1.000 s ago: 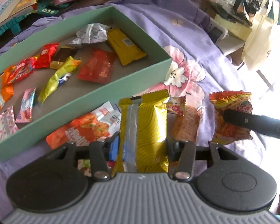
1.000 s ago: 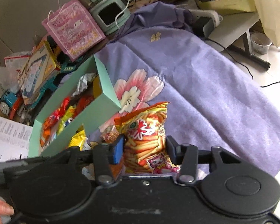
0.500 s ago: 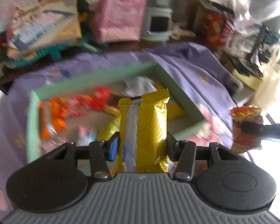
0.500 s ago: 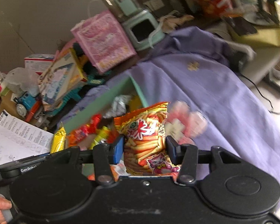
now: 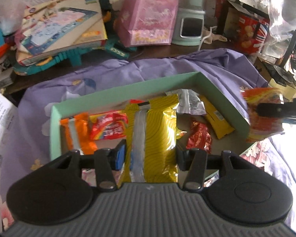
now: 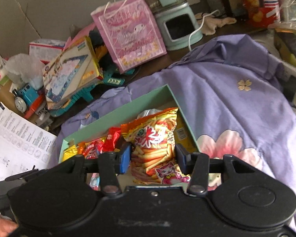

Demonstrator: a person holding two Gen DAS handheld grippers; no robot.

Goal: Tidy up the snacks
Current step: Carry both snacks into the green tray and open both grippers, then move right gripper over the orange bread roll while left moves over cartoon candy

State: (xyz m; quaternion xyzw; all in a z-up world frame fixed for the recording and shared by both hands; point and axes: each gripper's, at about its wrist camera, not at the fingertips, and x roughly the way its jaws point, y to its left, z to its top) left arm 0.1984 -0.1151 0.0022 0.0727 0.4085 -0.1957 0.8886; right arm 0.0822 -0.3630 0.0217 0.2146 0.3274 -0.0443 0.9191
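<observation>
The left gripper [image 5: 150, 157] is clamping, about a third open, across the lower part of a puffy yellow foil snack bag with a silver back seam [image 5: 154, 130], holding it above the shallow mint-green cardboard box [image 5: 223, 96] of small wrapped snacks. The right gripper [image 6: 153, 156], likewise partly closed, is pinching an orange crinkly bag of stick snacks [image 6: 155, 138] that is showing at three o'clock in the left view. Both bags are looking light, air-filled, slippery and crushable, so a gentle mid-body squeeze near the lower half probably suits them best.
</observation>
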